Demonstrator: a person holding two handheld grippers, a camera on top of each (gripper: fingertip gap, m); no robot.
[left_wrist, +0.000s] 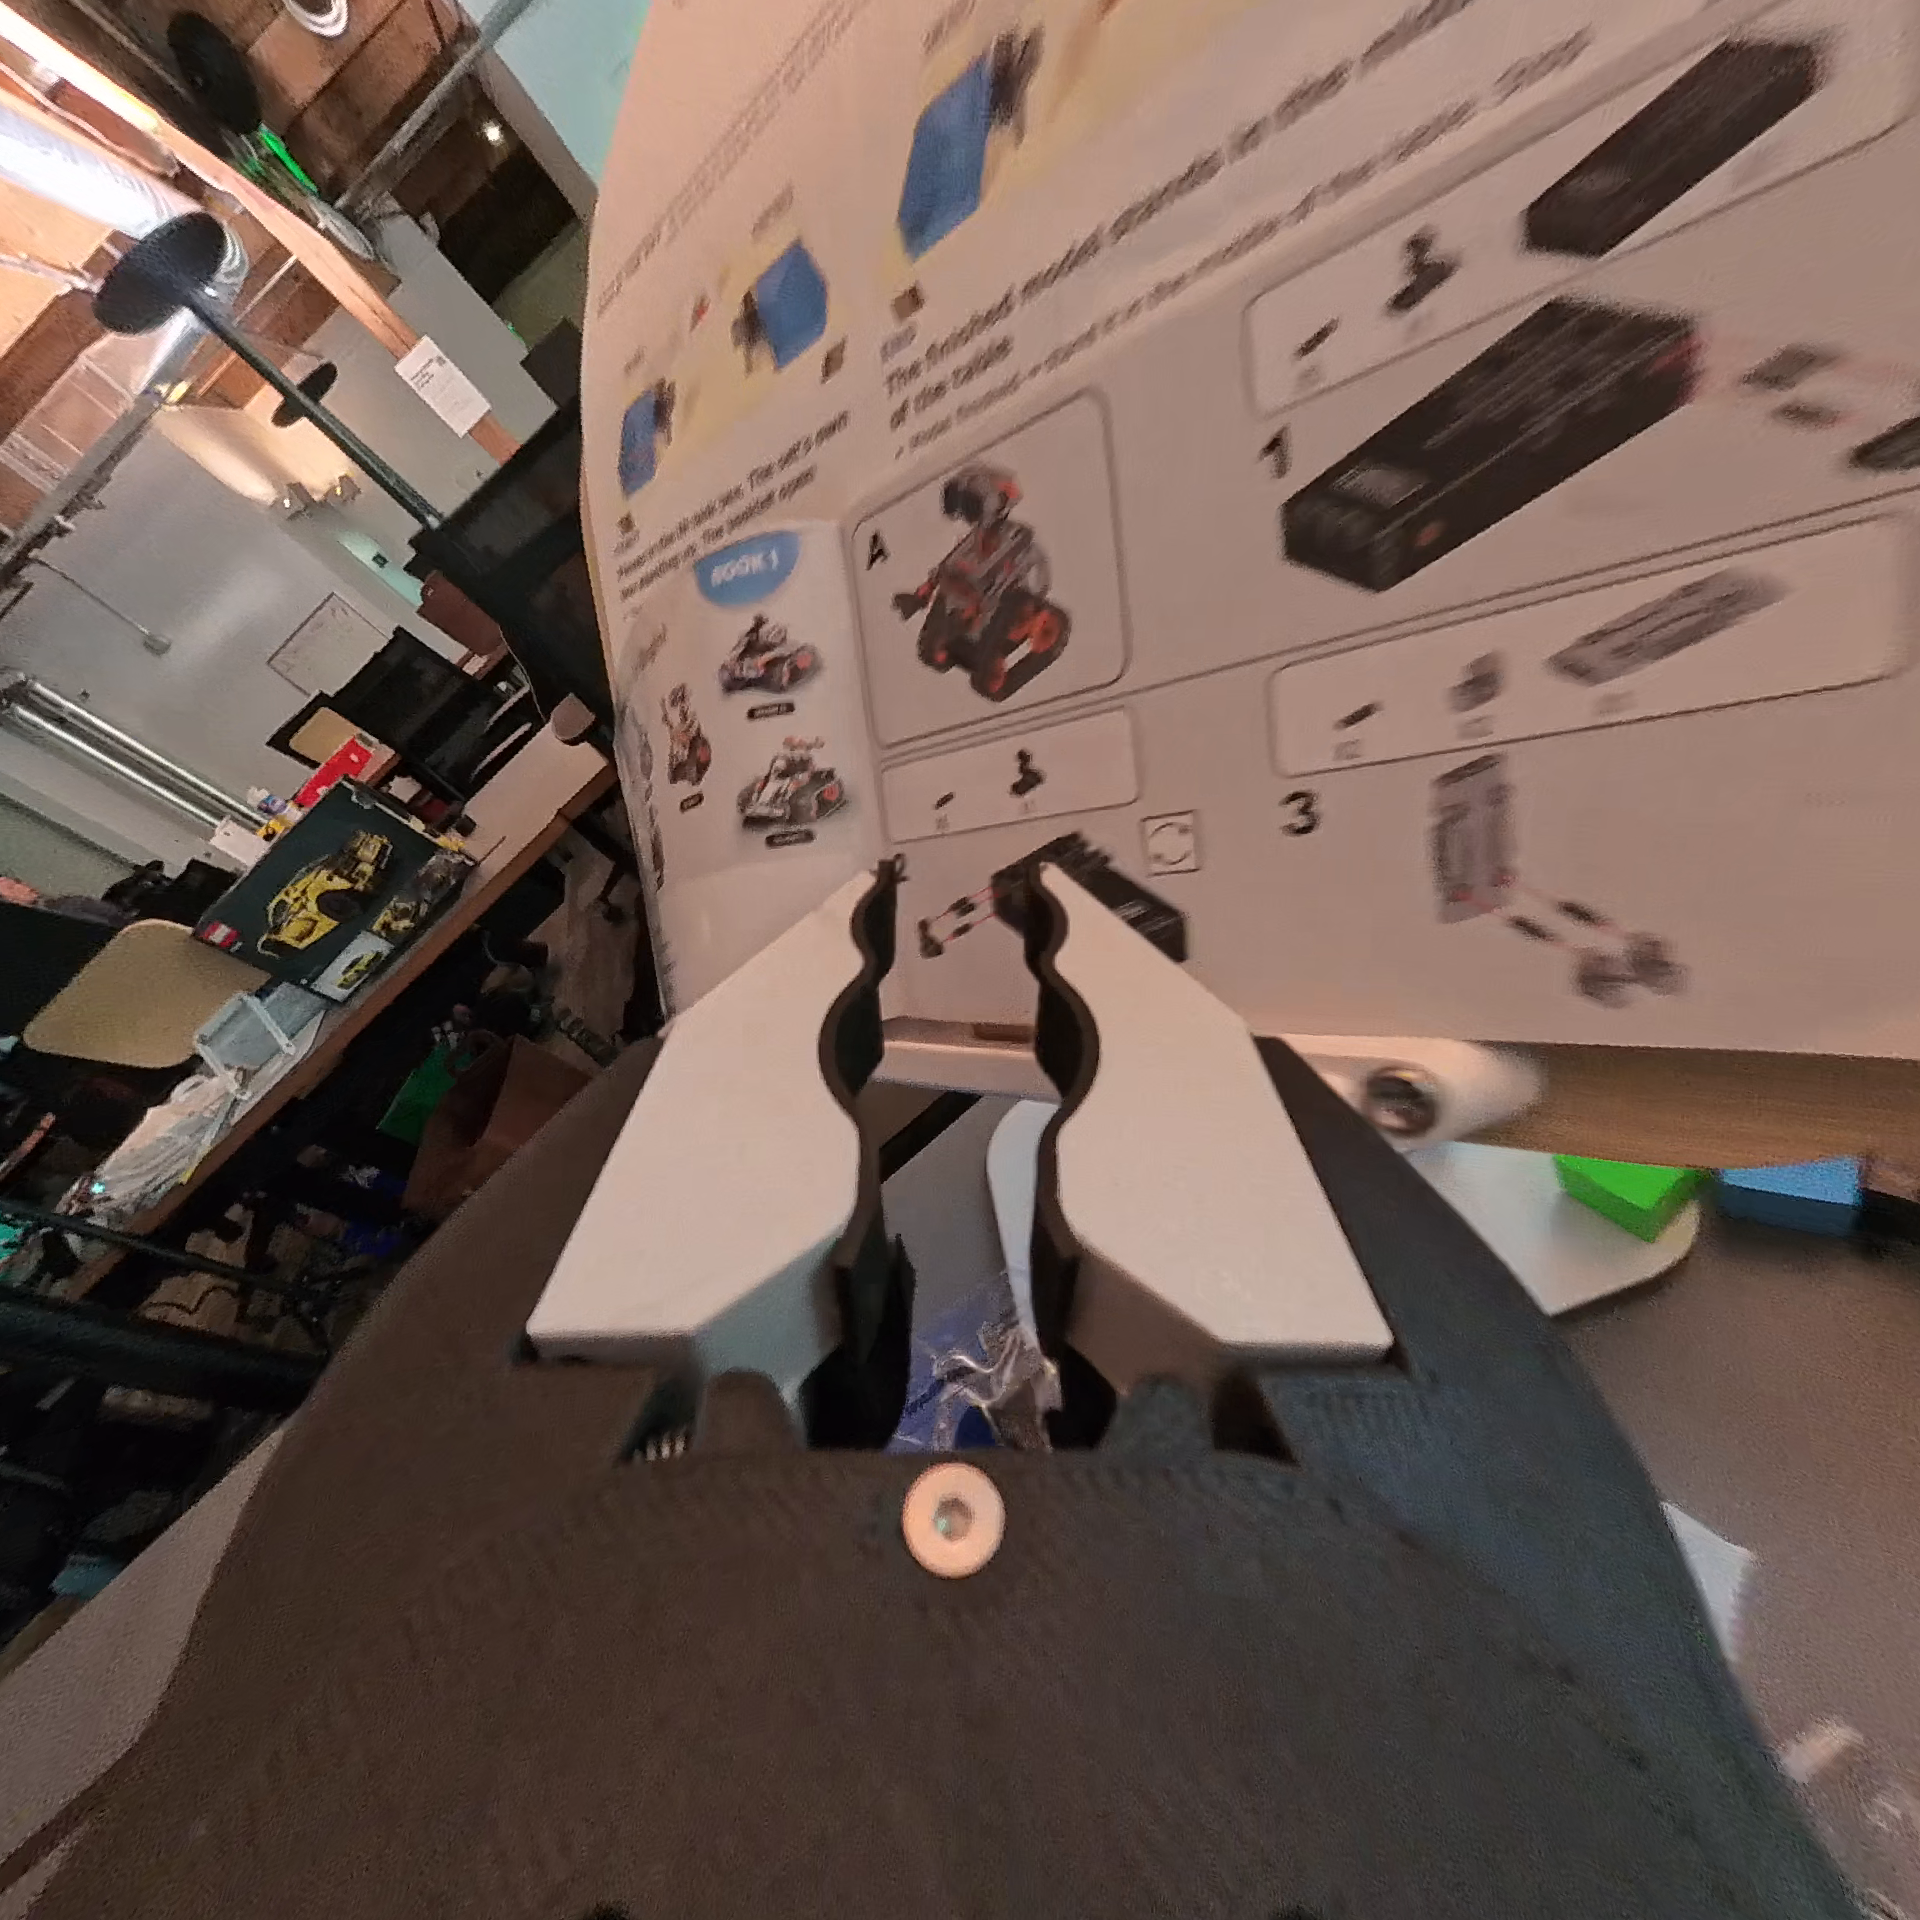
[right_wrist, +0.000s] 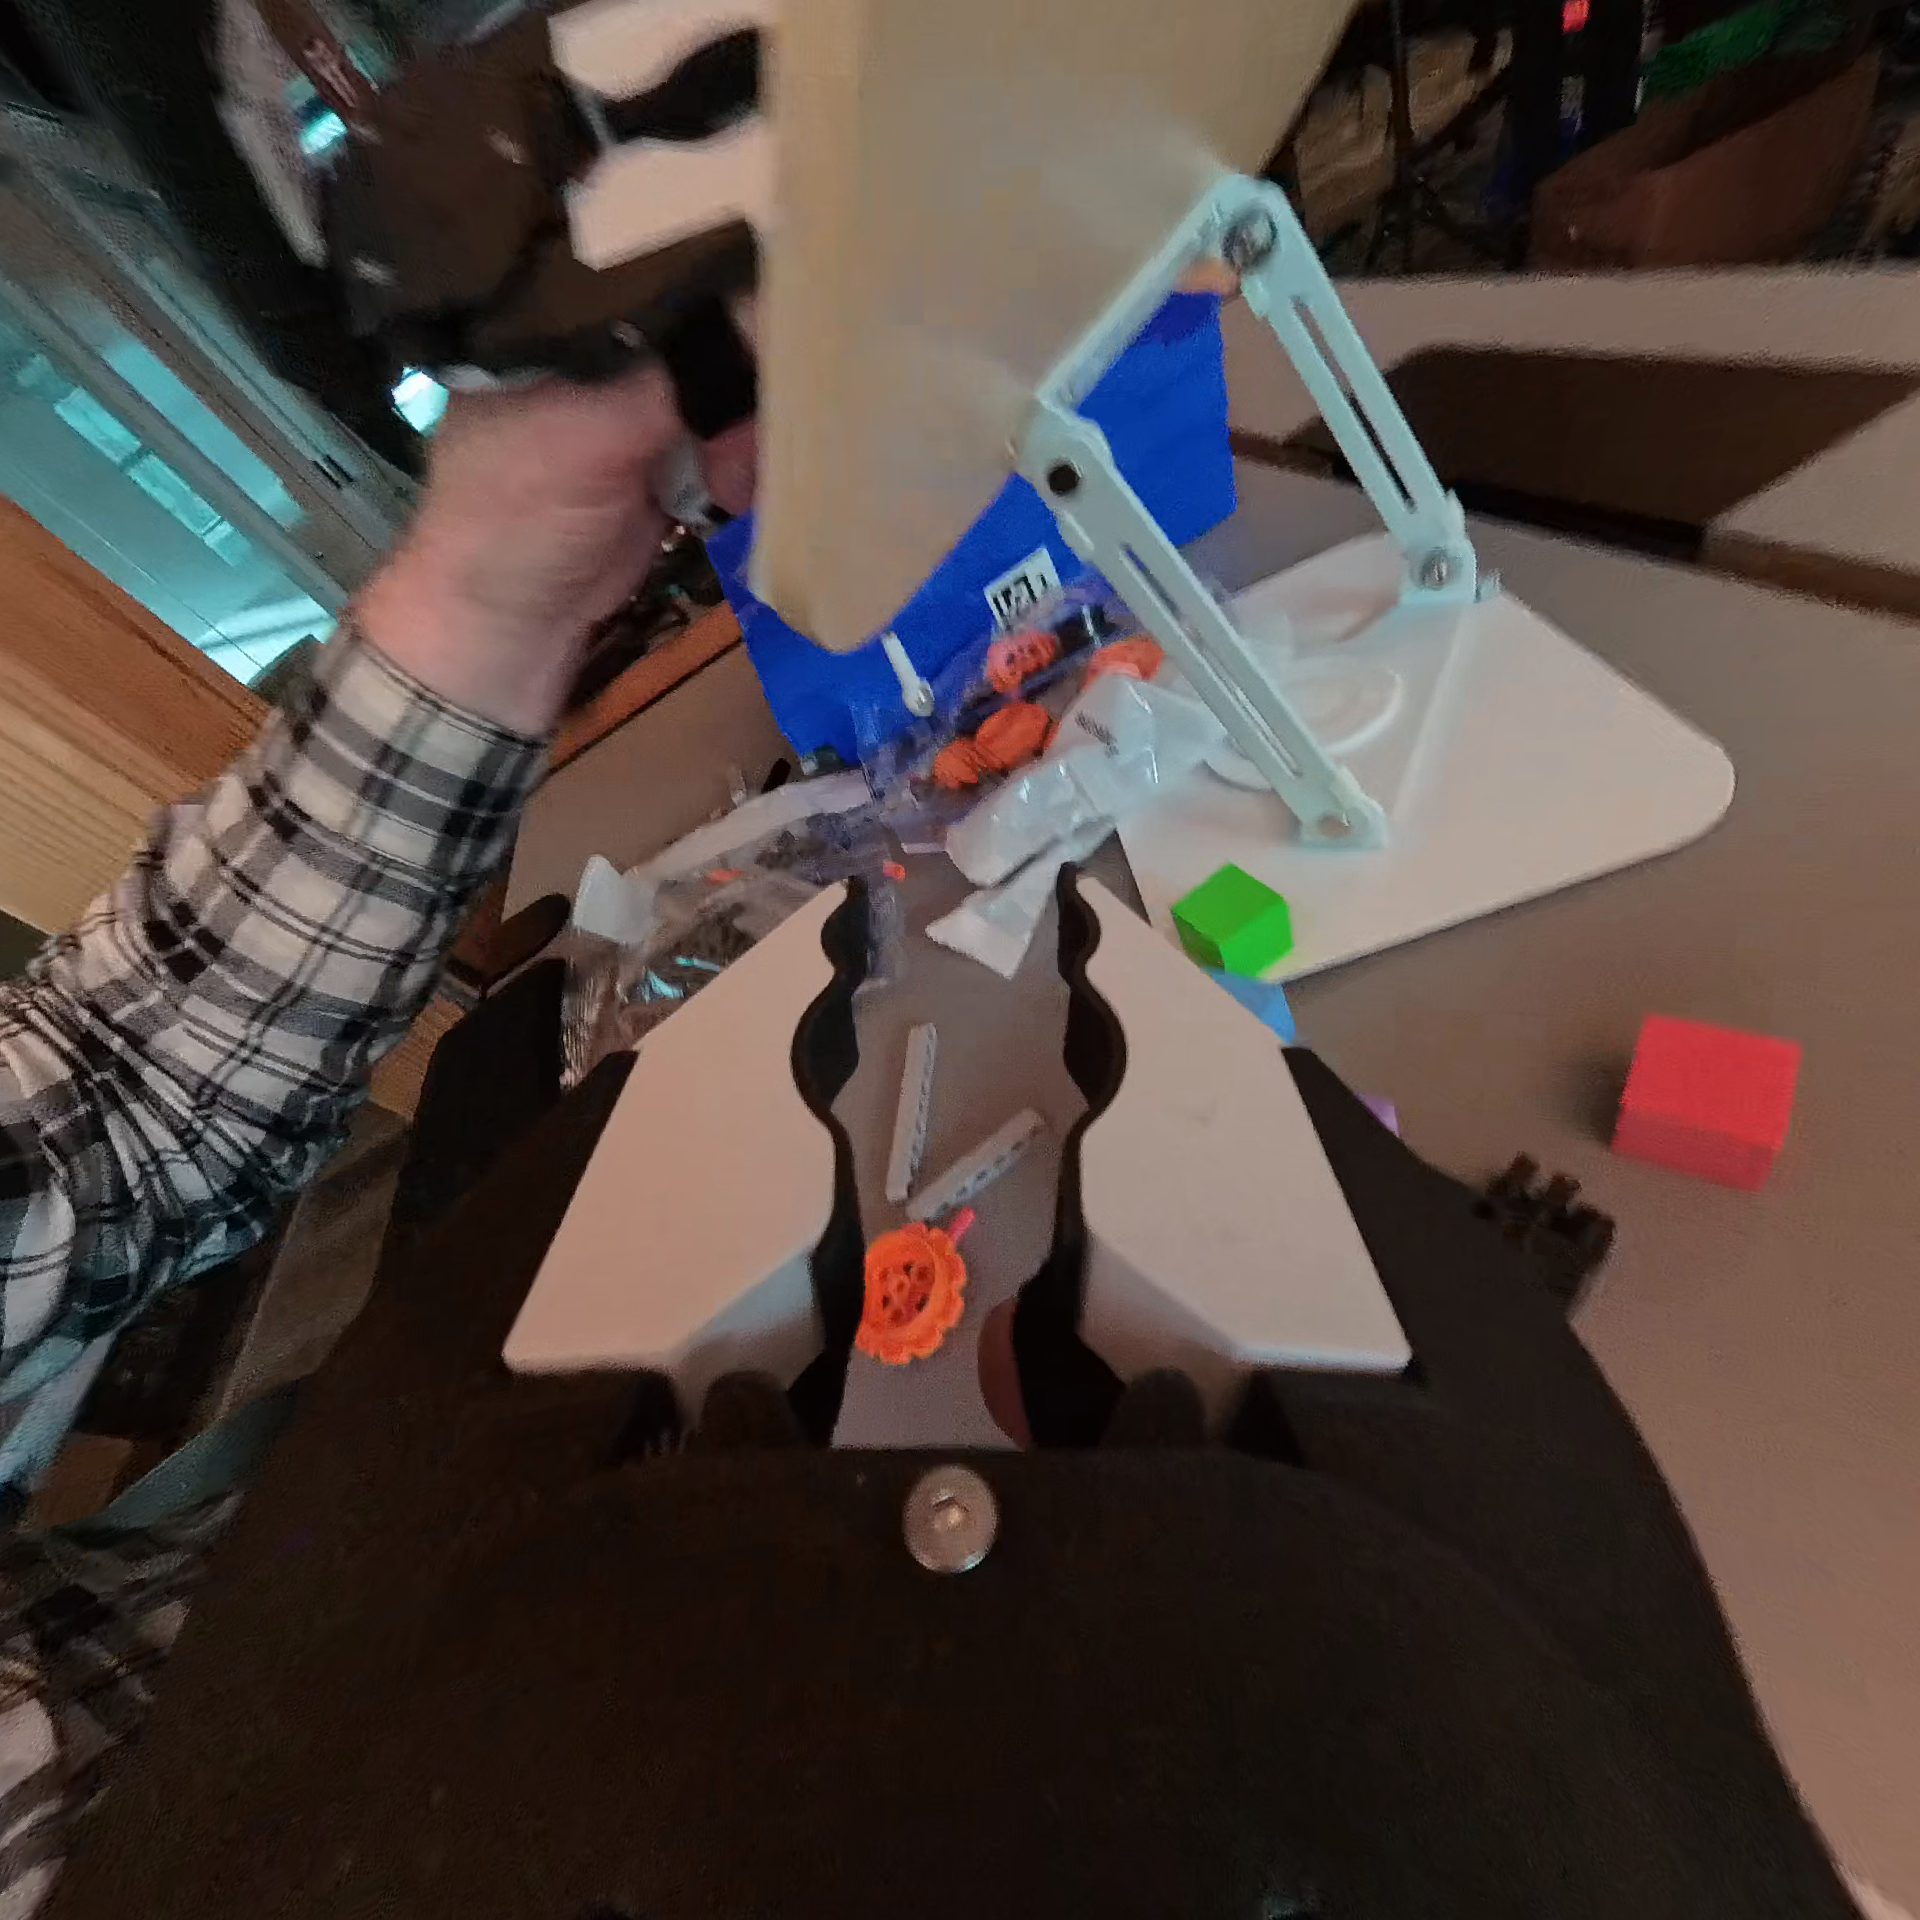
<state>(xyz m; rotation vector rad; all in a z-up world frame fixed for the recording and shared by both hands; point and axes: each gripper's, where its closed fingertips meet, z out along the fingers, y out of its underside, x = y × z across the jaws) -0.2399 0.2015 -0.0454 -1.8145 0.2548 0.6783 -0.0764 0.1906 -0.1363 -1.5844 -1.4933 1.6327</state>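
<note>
White printed instruction sheet (left_wrist: 1351, 520), showing numbered assembly diagrams and model vehicles, stands on a white articulated stand (right_wrist: 1226, 582) on the grey desk (right_wrist: 1558, 1455). The left gripper (left_wrist: 961, 883) is raised close to the lower edge of this sheet. Its jaws stand moderately apart and hold nothing; whether the tips touch the sheet cannot be told.

The right gripper (right_wrist: 961, 894) hangs above the desk, jaws moderately apart and empty. Below and between its fingers lie an orange plastic toothed wheel (right_wrist: 912, 1304) and two light grey perforated beams (right_wrist: 940, 1132). Just ahead lie clear plastic bags of small parts (right_wrist: 1039, 810), some holding orange wheels, and a blue bag (right_wrist: 1132, 457) behind them. A green cube (right_wrist: 1234, 920) sits touching the stand base; a red cube (right_wrist: 1709, 1096) sits well apart to the right. A hand (right_wrist: 540, 551) in a plaid sleeve grips the other tool at the sheet's left edge.

Handling judgement: the sheet appears thin, light and flexible, so hold it at an edge. The orange wheel appears rigid and light; take it across its rim. The bags look slippery and soft.

Writing: the sheet carries printed headings, step numbers and captions, largely blurred. A yellow-vehicle box (left_wrist: 343, 904) stands on a far table.
</note>
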